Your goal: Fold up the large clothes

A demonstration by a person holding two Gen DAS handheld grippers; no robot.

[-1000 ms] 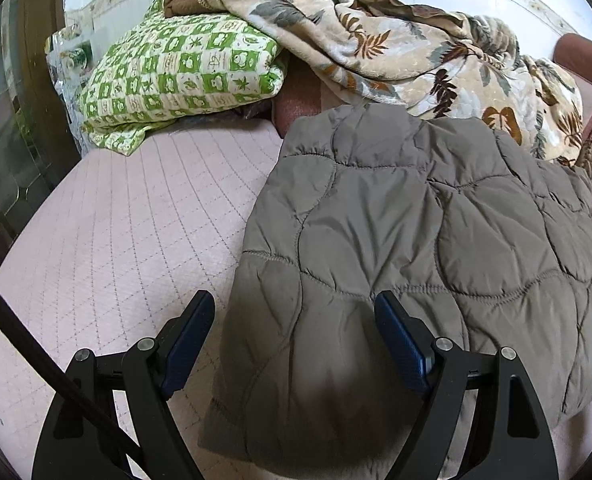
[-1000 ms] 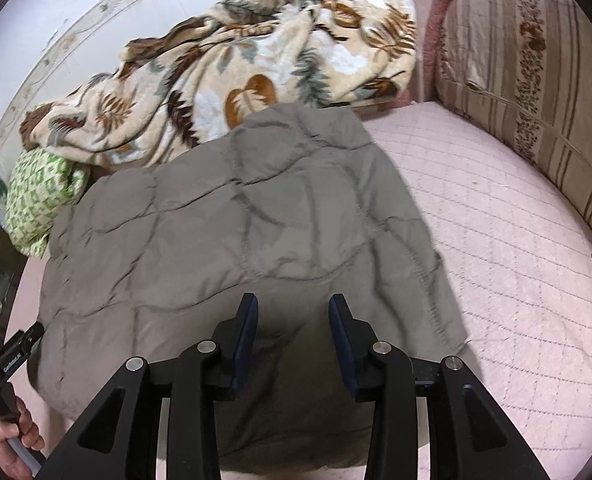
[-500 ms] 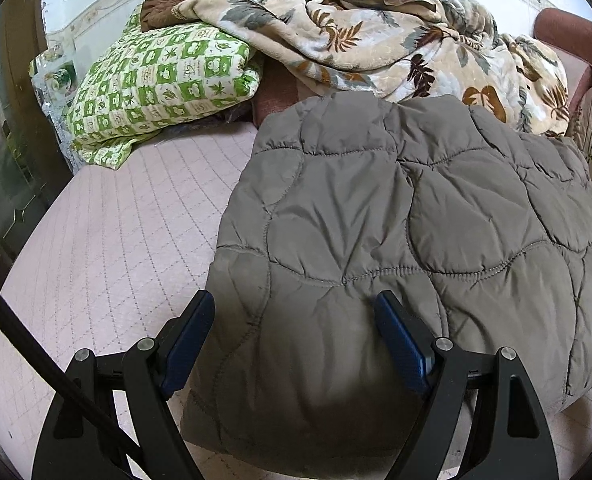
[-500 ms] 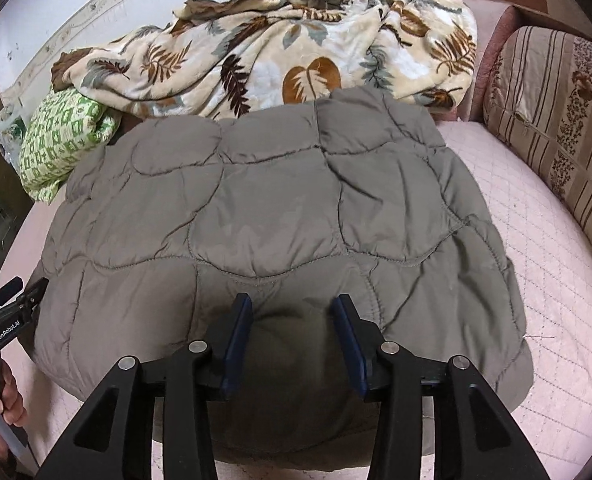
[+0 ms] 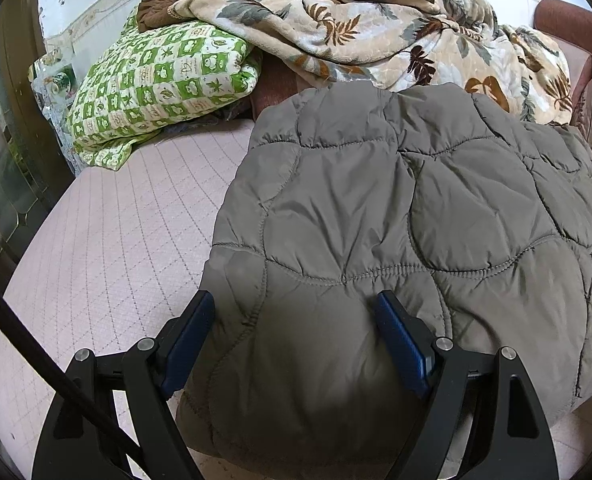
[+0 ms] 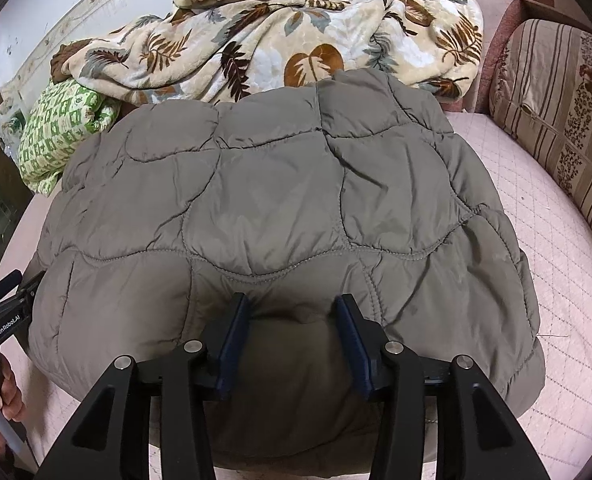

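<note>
A grey-brown quilted jacket (image 5: 396, 220) lies folded into a thick pad on the pink quilted bed (image 5: 116, 208); it also shows in the right wrist view (image 6: 280, 200). My left gripper (image 5: 296, 312) is open, its jaws spread over the jacket's near left part. My right gripper (image 6: 292, 312) is open, jaws closer together, over the jacket's near middle edge. Neither holds fabric. The left gripper's body shows at the left edge of the right wrist view (image 6: 4, 316), beside the jacket's left side.
A leaf-print blanket (image 5: 376, 36) is heaped behind the jacket. A green patterned pillow (image 5: 160, 80) lies at the back left. A striped sofa cushion (image 6: 556, 120) borders the bed on the right. A dark cabinet (image 5: 0, 152) stands at the left.
Both grippers have moved in closer over the jacket's near edge and swung toward its middle. The jacket looks larger and has not shifted. Jaw openings look unchanged.
</note>
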